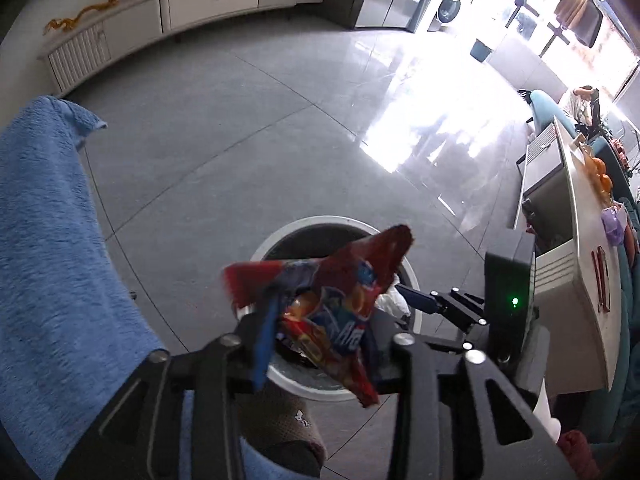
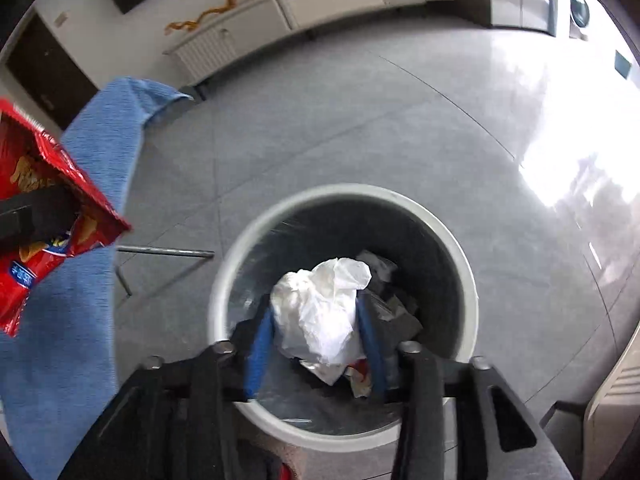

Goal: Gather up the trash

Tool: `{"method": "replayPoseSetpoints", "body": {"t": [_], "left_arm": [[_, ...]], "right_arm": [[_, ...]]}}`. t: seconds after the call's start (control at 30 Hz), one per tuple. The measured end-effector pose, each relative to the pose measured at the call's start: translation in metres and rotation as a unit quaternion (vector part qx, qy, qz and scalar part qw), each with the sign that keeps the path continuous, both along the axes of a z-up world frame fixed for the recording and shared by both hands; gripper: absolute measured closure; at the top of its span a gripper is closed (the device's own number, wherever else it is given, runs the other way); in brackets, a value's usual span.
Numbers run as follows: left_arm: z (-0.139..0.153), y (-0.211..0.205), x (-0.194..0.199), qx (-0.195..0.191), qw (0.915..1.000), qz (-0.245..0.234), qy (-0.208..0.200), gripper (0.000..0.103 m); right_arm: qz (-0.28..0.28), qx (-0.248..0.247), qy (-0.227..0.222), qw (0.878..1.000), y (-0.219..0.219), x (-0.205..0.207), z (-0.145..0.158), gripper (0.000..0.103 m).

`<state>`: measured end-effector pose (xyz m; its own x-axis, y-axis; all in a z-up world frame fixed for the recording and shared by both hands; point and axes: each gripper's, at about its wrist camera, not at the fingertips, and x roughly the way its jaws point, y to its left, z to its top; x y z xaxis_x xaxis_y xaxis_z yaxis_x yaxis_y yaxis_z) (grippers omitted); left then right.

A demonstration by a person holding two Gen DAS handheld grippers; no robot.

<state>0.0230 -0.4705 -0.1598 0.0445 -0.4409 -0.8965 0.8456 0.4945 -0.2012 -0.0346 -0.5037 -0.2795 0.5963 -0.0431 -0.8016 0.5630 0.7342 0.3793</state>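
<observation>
Red snack bag [image 1: 332,312] clamped between the jaws of the left gripper [image 1: 320,344], up in the air over the near rim of the round white trash bin [image 1: 412,280]. Blue and white writing on the bag, too bent and blurred to read. Same bag [image 2: 44,216] seen at the left edge of the right wrist view, with small white marks on a blue patch, also not readable. Crumpled white plastic bag [image 2: 320,312] squeezed between the blue jaws of the right gripper [image 2: 316,332], right above the bin's open mouth [image 2: 224,280]. Inside the bin: a dark liner, gray and white scraps, a bit of red wrapper at the bottom. Blue towel [image 1: 44,240] hanging just left of the bin. Wide gray tile floor [image 1: 240,128] beyond the bin, bare up to the long white cabinet [image 1: 208,0] by the far wall. White surface [image 1: 576,264] with red letters close on the right, letters not readable.
</observation>
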Motion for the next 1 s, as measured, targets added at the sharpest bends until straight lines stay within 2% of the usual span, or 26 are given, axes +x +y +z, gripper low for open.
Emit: {"method": "replayPoseSetpoints", "body": {"t": [0.1,0.13,0.17,0.33,0.4,0.5,0.57,0.67,0.8,1.0], "left_arm": [[-0.010,-0.008,0.005,0.005,0.9998,0.002,0.021,0.054],[-0.013,-0.008,0.006,0.004,0.9996,0.005,0.028,0.053],[-0.014,-0.007,0.007,0.003,0.9994,0.008,0.033,0.053],[-0.006,0.011,0.013,-0.015,0.9989,0.019,0.041,0.053],[0.004,0.024,0.012,-0.024,0.9991,0.020,0.027,0.053],[0.027,0.047,0.008,-0.040,0.9987,0.029,-0.016,0.053],[0.045,0.074,0.008,-0.052,0.9962,0.043,-0.055,0.053],[0.065,0.114,0.011,-0.069,0.9905,0.080,-0.089,0.053],[0.091,0.180,0.019,-0.083,0.9747,0.146,-0.148,0.053],[0.121,0.284,0.031,-0.094,0.9368,0.254,-0.222,0.052]], "right_arm": [[-0.006,0.005,0.008,1.000,-0.005,-0.002,-0.009,0.054],[-0.009,0.003,0.012,1.000,-0.003,-0.002,-0.011,0.043],[-0.011,0.001,0.014,1.000,-0.002,-0.003,-0.011,0.038],[-0.021,-0.009,0.018,1.000,0.000,-0.010,-0.008,0.037],[-0.023,-0.016,0.015,1.000,0.003,-0.015,-0.001,0.037],[-0.024,-0.039,0.011,0.999,0.012,-0.017,0.019,0.037],[-0.018,-0.056,-0.006,0.998,0.022,-0.016,0.041,0.037],[-0.001,-0.086,-0.038,0.996,0.045,-0.003,0.081,0.033],[0.034,-0.119,-0.089,0.988,0.091,0.016,0.134,0.028],[0.093,-0.163,-0.146,0.971,0.171,0.047,0.190,0.017]]}}
